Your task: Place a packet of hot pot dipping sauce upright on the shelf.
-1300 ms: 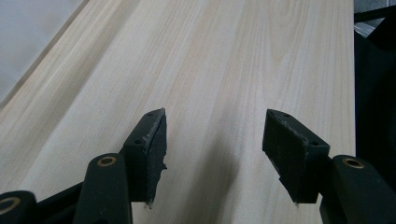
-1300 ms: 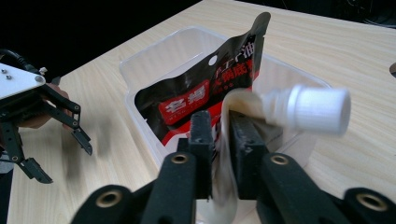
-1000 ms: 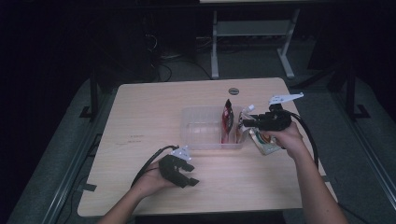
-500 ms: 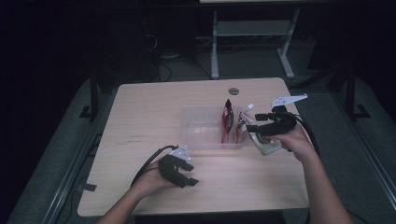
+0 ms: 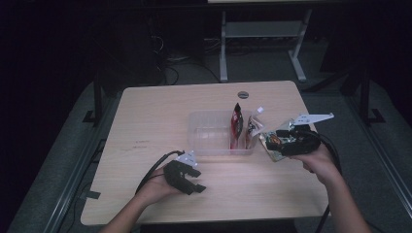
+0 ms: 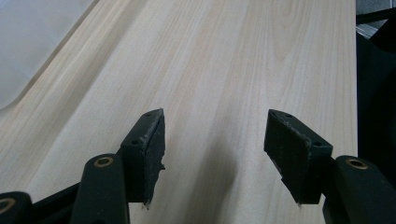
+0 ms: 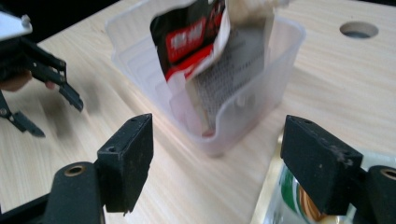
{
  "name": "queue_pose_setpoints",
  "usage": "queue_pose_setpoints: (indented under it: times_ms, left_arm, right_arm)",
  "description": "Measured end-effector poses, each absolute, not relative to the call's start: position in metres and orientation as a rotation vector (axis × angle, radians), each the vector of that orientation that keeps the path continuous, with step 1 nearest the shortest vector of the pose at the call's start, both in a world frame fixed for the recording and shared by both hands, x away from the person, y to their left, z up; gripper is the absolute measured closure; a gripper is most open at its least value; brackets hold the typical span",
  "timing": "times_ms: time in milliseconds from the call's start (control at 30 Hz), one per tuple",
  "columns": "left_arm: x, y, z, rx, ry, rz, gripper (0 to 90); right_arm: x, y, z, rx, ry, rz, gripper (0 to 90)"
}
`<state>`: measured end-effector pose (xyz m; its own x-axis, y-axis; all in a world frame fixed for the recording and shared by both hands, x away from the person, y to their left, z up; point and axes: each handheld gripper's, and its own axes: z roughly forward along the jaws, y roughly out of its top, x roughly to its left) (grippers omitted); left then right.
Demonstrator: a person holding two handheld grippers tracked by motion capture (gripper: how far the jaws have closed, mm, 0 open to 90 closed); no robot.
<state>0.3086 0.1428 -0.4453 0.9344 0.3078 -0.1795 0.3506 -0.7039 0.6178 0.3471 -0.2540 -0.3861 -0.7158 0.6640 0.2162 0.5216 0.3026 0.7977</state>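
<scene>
Right claw (image 7: pixel 217 163): jaws apart, empty, low over light wood counter (image 5: pixel 160 111). Clear plastic tub (image 7: pixel 261 100) dead ahead, frame centre, red-black snack pouch (image 7: pixel 189 44) upright inside. Shiny foil packet (image 7: pixel 280 205) lies lower right, beside right jaw; right claw nearer. Left claw (image 6: pixel 215 158): jaws apart, idle.

In the right gripper view, the glossy packet with green and orange print (image 7: pixel 299 196) under the right hand-held gripper (image 7: pixel 219 154) is cut off by the bottom edge and partly hidden behind the right jaw. The red-and-black snack packet (image 7: pixel 191 42) in the clear plastic tub (image 7: pixel 140 60) runs past the top edge, its print too blurred to read.
</scene>
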Motion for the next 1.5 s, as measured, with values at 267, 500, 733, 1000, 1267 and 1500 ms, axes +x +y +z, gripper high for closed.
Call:
queue_pose_setpoints:
  times_ms: [267, 500, 733, 1000, 1267, 1500]
  left_arm:
    - [0.308, 0.142, -0.446, 2.4, 0.465, -0.081, 38.0]
    - [0.307, 0.141, -0.446, 2.41, 0.454, -0.076, 38.0]
    - [0.308, 0.139, -0.447, 2.408, 0.459, -0.082, 38.0]
    - [0.308, 0.139, -0.447, 2.408, 0.46, -0.083, 38.0]
    - [0.307, 0.136, -0.448, 2.412, 0.452, -0.084, 38.0]
    - [0.308, 0.136, -0.448, 2.416, 0.454, -0.098, 37.9]
  right_arm:
    - [0.335, -0.273, -0.399, 1.158, 2.404, 1.301, 25.3]
    - [0.344, -0.291, -0.411, 1.257, 2.342, 1.239, 26.2]
    - [0.361, -0.3, -0.422, 1.325, 2.302, 1.151, 29.5]
    - [0.377, -0.301, -0.429, 1.361, 2.256, 1.115, 45.0]
    - [0.401, -0.302, -0.428, 1.367, 2.189, 1.101, 84.6]
    - [0.432, -0.288, -0.428, 1.368, 2.215, 1.067, 89.9]
